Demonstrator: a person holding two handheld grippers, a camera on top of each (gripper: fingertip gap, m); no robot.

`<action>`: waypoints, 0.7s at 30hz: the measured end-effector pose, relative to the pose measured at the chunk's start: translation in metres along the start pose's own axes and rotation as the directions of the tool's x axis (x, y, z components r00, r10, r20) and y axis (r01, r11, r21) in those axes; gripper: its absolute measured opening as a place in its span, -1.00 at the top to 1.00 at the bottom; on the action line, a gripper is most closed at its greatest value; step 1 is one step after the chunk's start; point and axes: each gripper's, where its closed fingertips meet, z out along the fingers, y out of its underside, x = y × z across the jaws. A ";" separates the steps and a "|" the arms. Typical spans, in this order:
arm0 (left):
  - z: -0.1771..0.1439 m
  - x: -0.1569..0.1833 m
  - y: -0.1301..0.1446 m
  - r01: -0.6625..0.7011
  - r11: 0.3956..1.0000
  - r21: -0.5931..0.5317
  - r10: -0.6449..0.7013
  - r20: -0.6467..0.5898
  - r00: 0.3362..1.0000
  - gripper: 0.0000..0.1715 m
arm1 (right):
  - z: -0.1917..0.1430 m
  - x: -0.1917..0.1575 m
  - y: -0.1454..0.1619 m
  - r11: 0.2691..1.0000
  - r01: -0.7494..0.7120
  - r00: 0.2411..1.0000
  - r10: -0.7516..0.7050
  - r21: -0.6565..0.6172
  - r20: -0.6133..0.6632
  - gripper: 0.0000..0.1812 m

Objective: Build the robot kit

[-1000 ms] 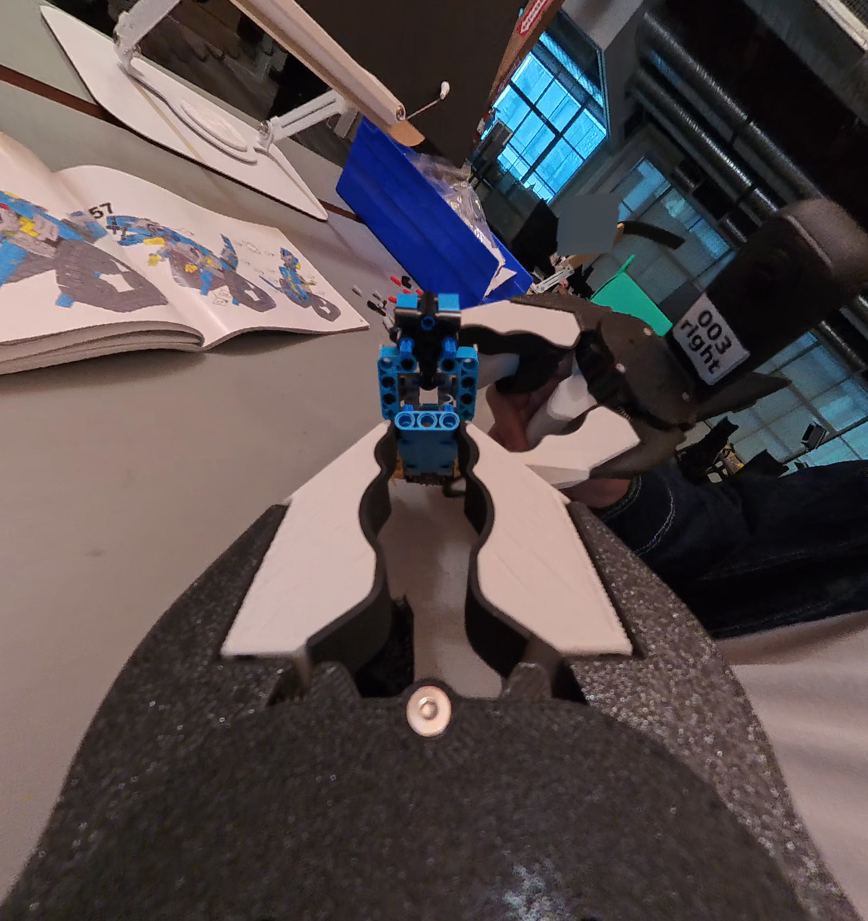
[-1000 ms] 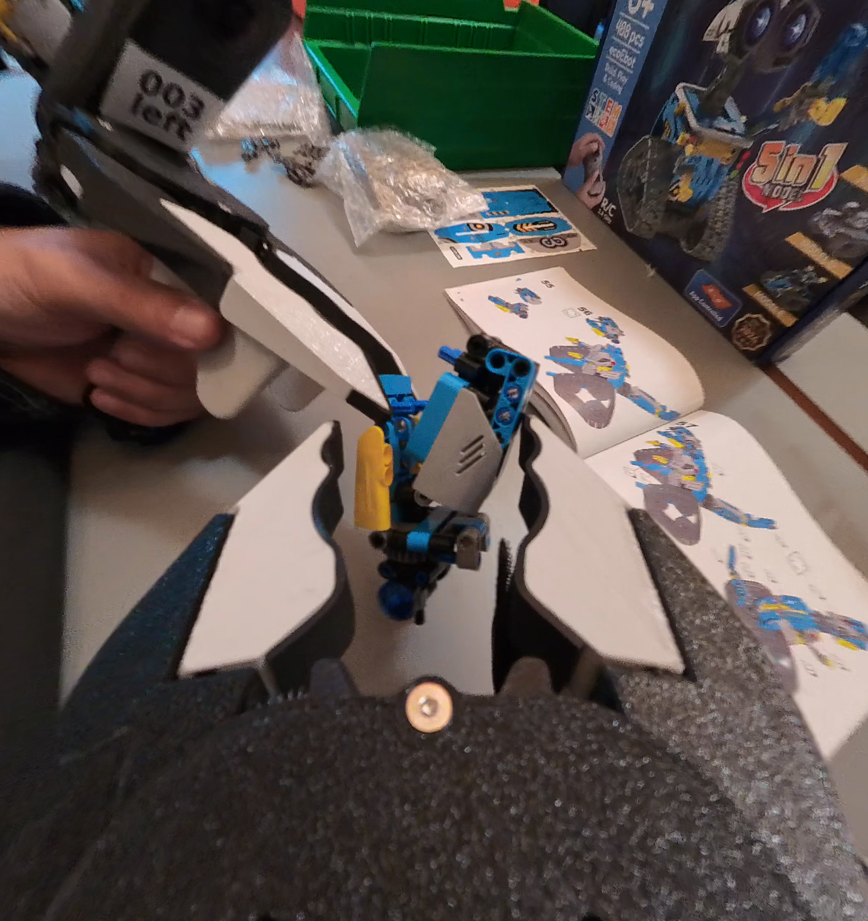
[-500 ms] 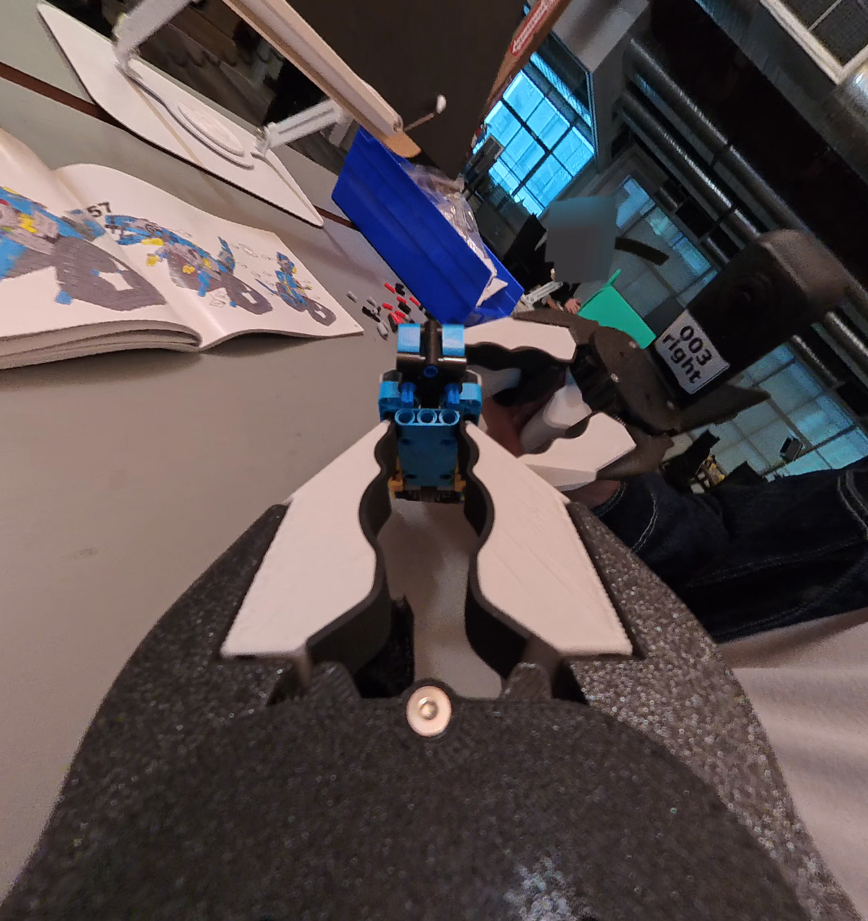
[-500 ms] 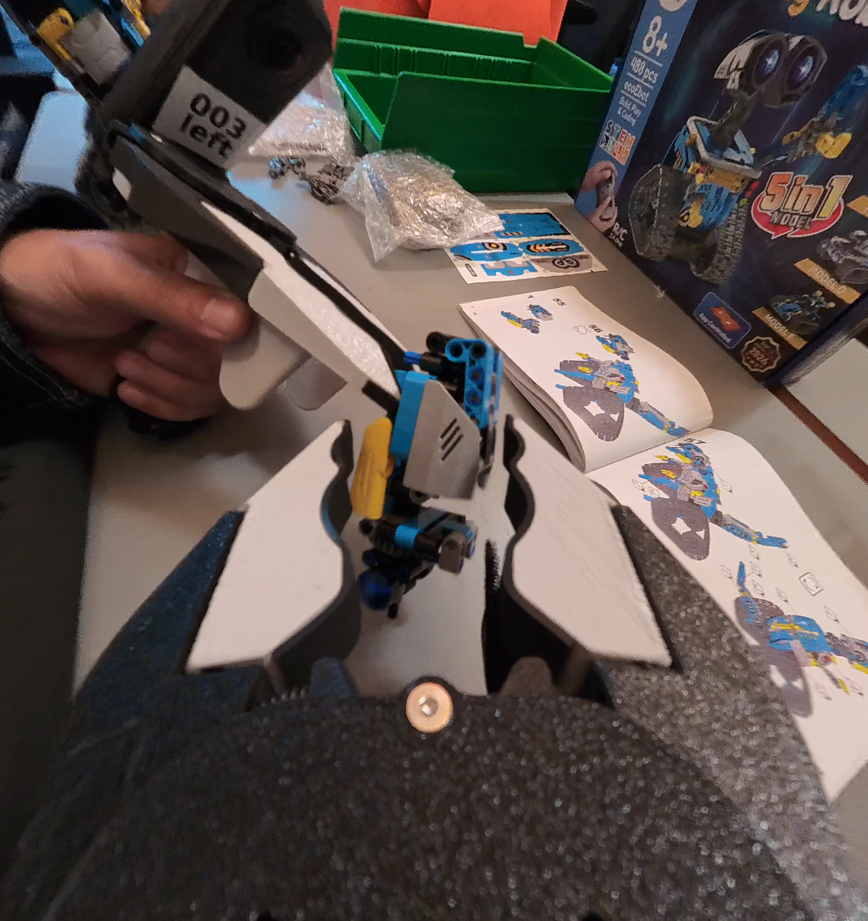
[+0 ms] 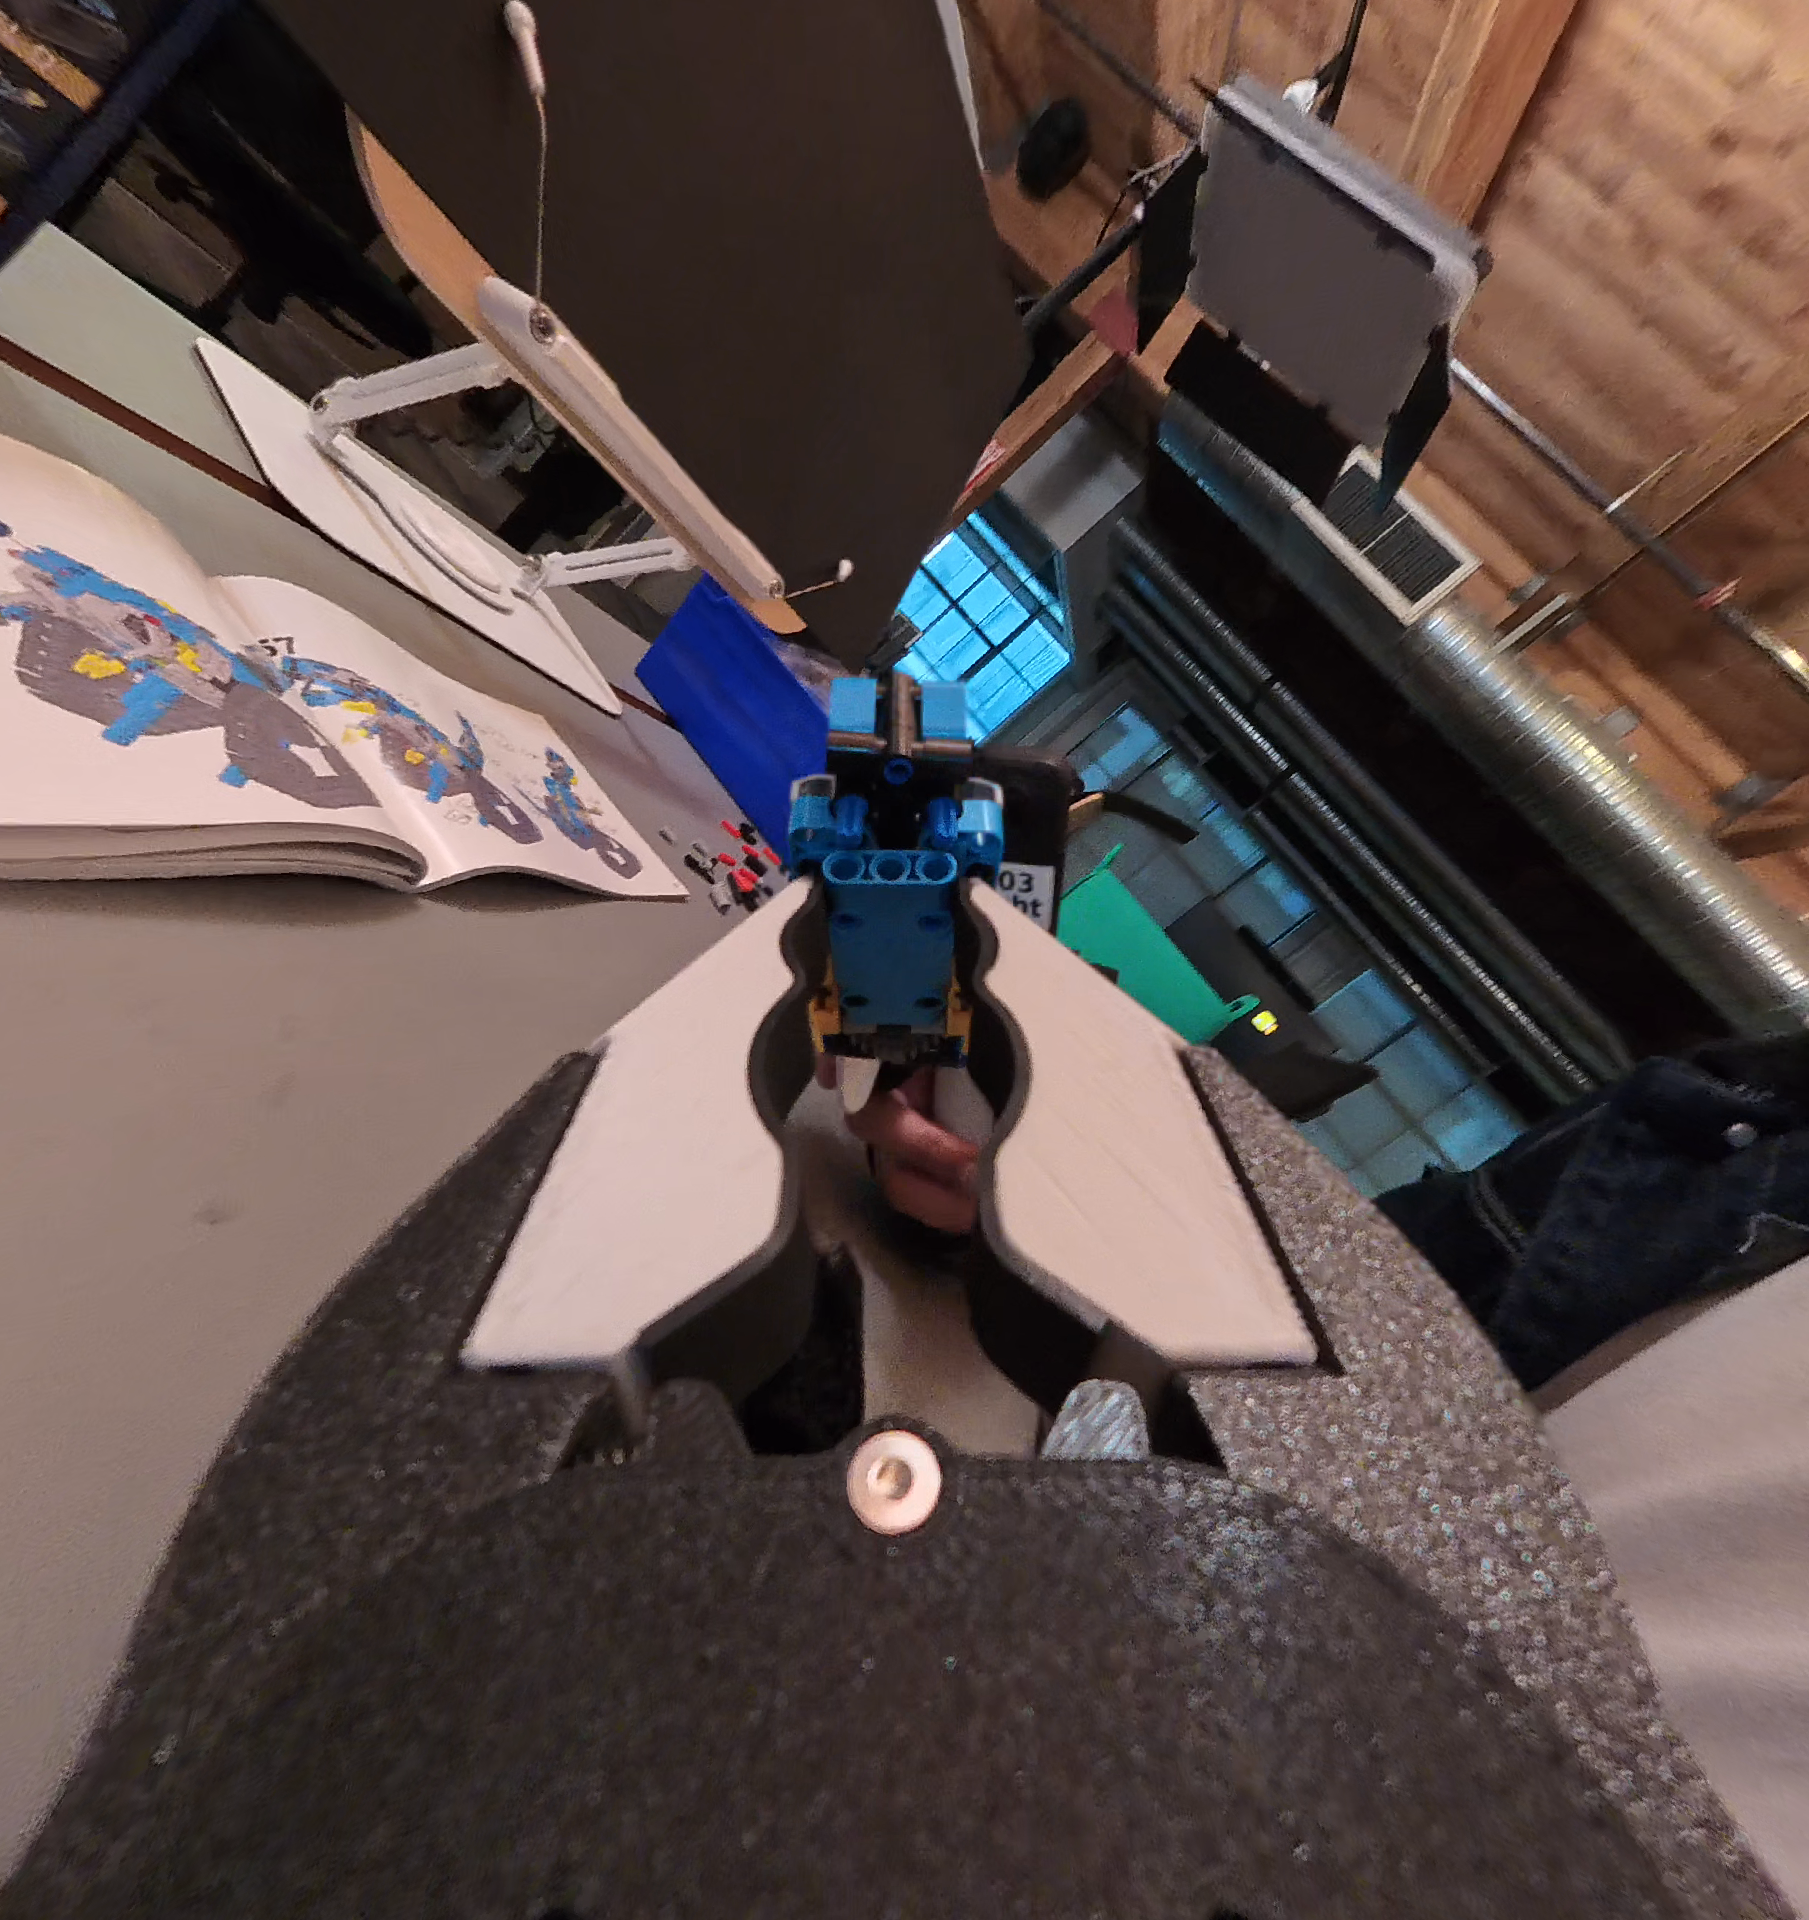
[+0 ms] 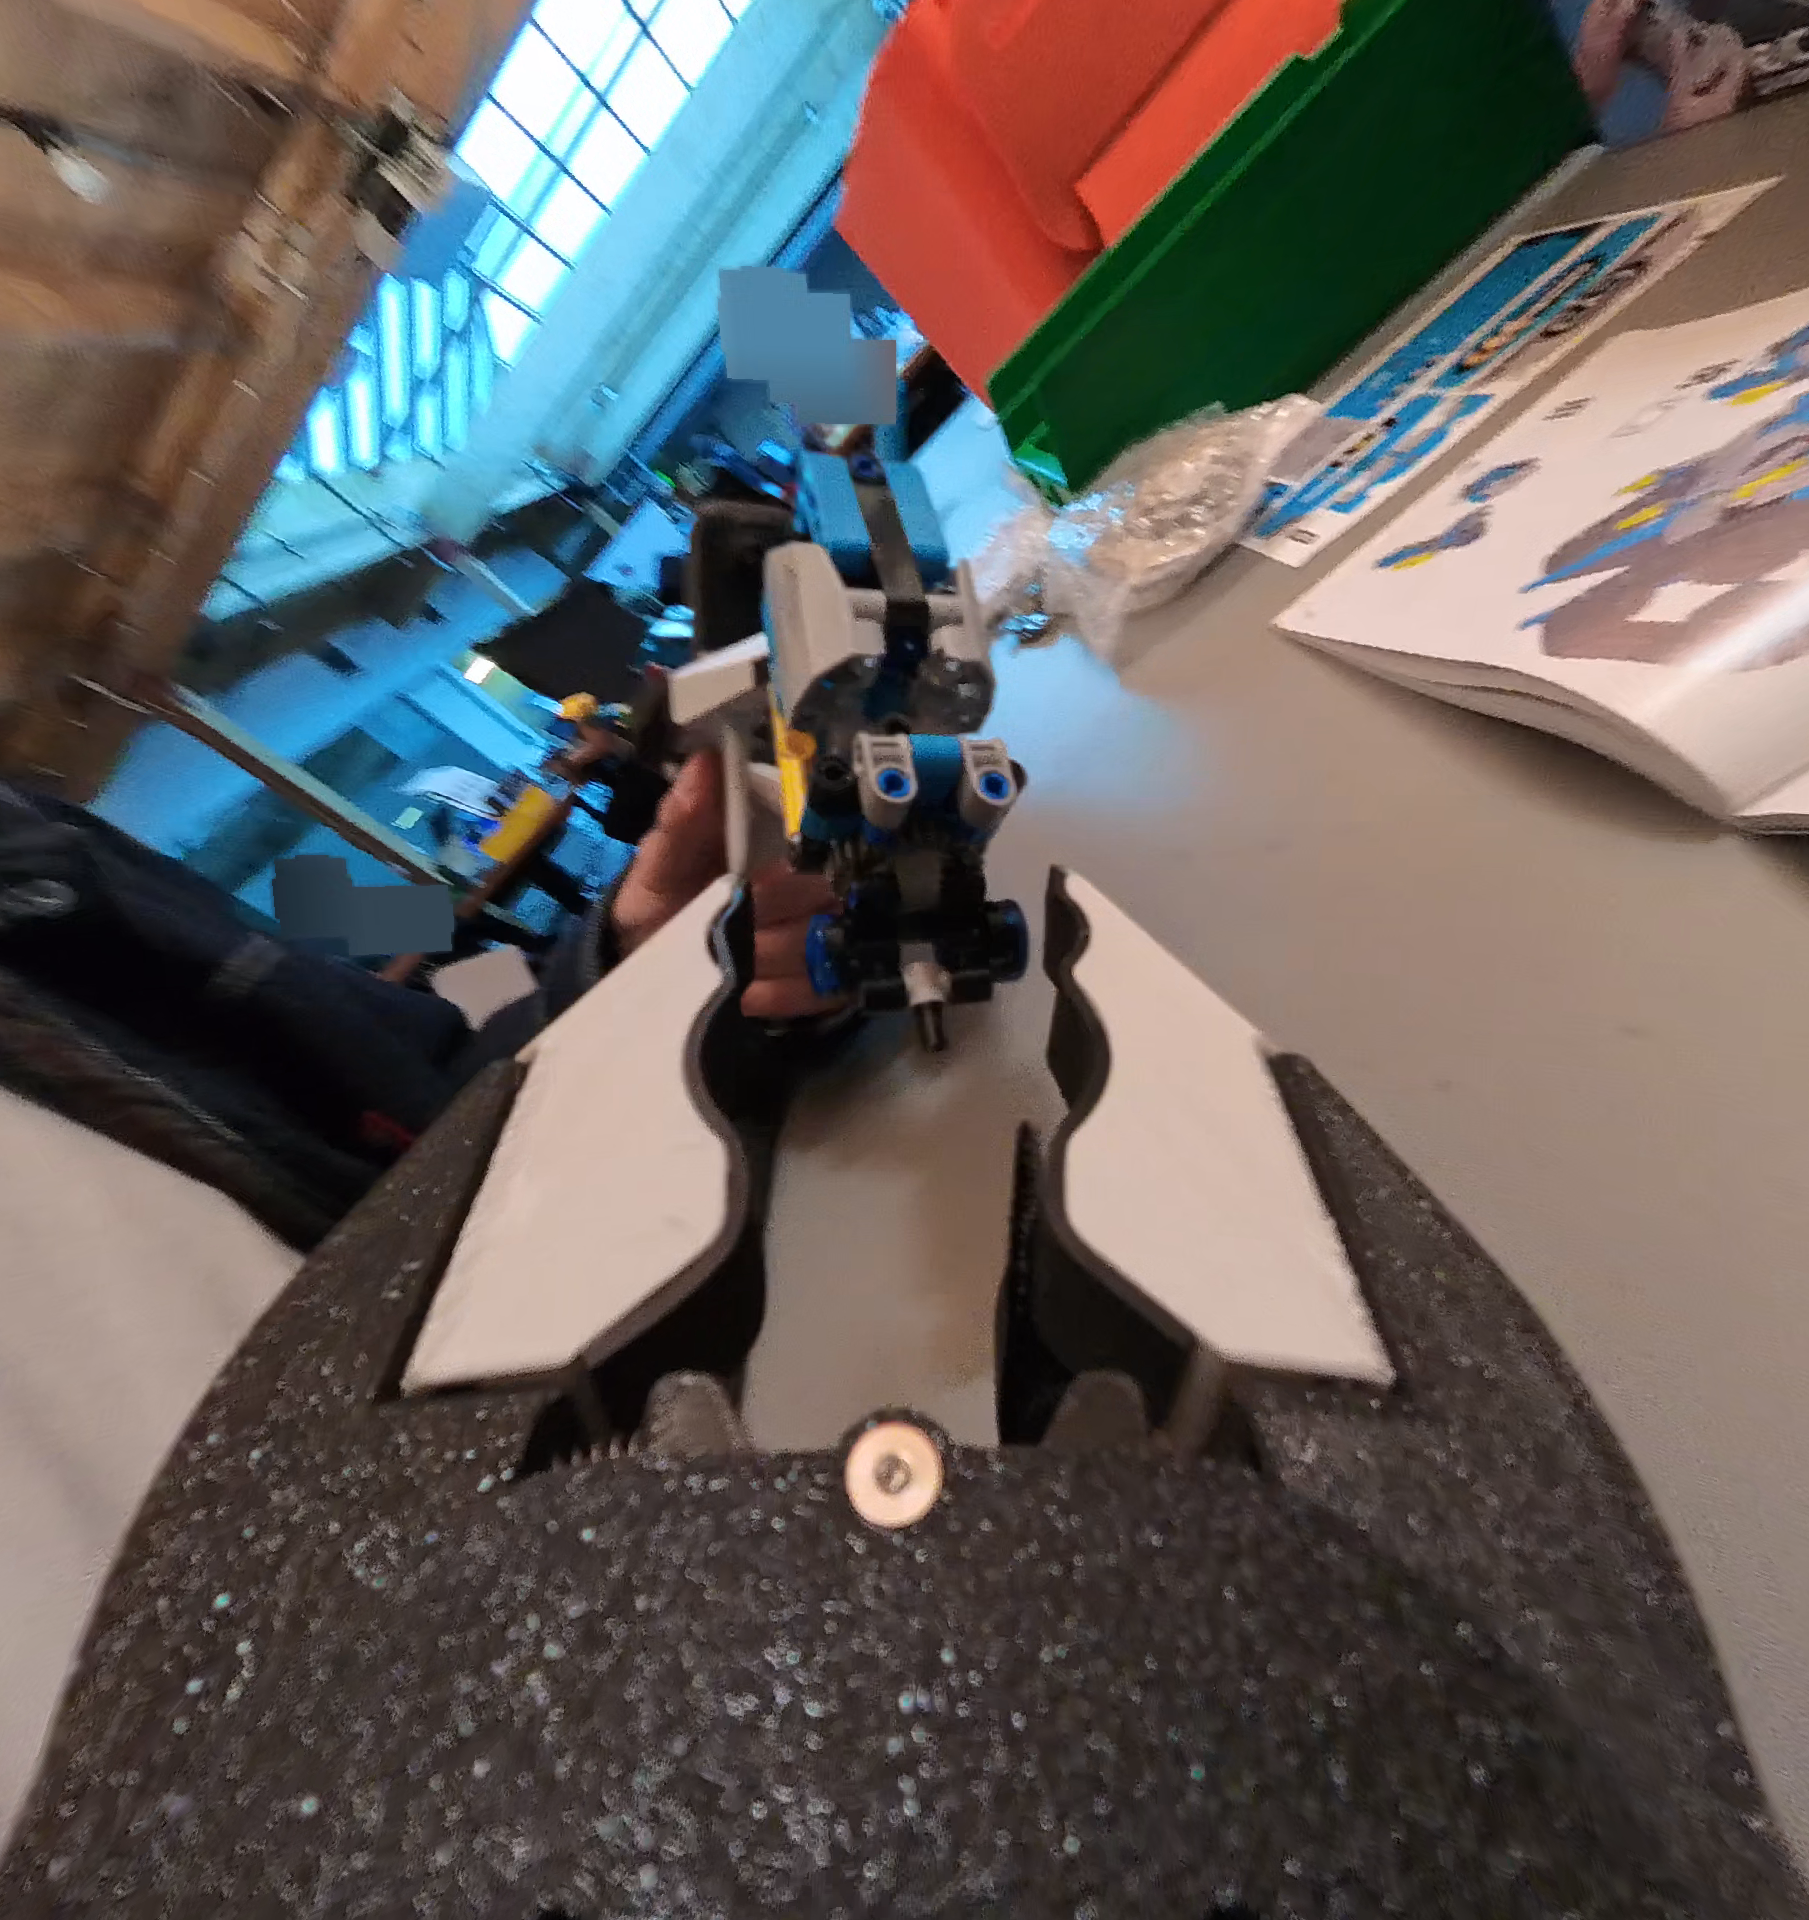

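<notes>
My left gripper is shut on a small blue, black and yellow brick model and holds it up off the grey table. The model's top end sticks out past the fingertips. My right gripper is open and faces the same model end-on. The model's lower black and blue end sits level with the fingertips, in the gap, touching neither. A left finger and a hand show behind the model. The right gripper's body shows just behind the model in the left wrist view.
An open instruction booklet lies on the table. Small loose parts, a blue bin and a white stand are beyond it. A green bin, an orange bin, a plastic bag and a sticker sheet stand farther off. The left gripper's tips are roughly 6 cm from the right gripper's.
Both grippers have tilted upward, and the model has risen with the left one. The right gripper has drawn back, so the model now sits at its fingertips instead of deep between them.
</notes>
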 end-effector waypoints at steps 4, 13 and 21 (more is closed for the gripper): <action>-0.001 -0.001 -0.001 0.041 0.999 0.012 -0.041 -0.021 0.999 0.74 | 0.003 -0.009 -0.002 0.999 -0.048 0.996 0.047 0.014 0.077 0.42; -0.001 0.001 -0.002 0.046 0.999 0.015 -0.045 -0.030 0.999 0.74 | 0.004 -0.005 0.001 1.000 -0.026 0.999 0.026 0.002 0.047 0.45; -0.001 0.001 -0.001 0.041 0.999 0.015 -0.040 -0.029 0.999 0.74 | 0.013 -0.005 0.011 0.999 -0.018 0.999 0.020 -0.044 0.040 0.27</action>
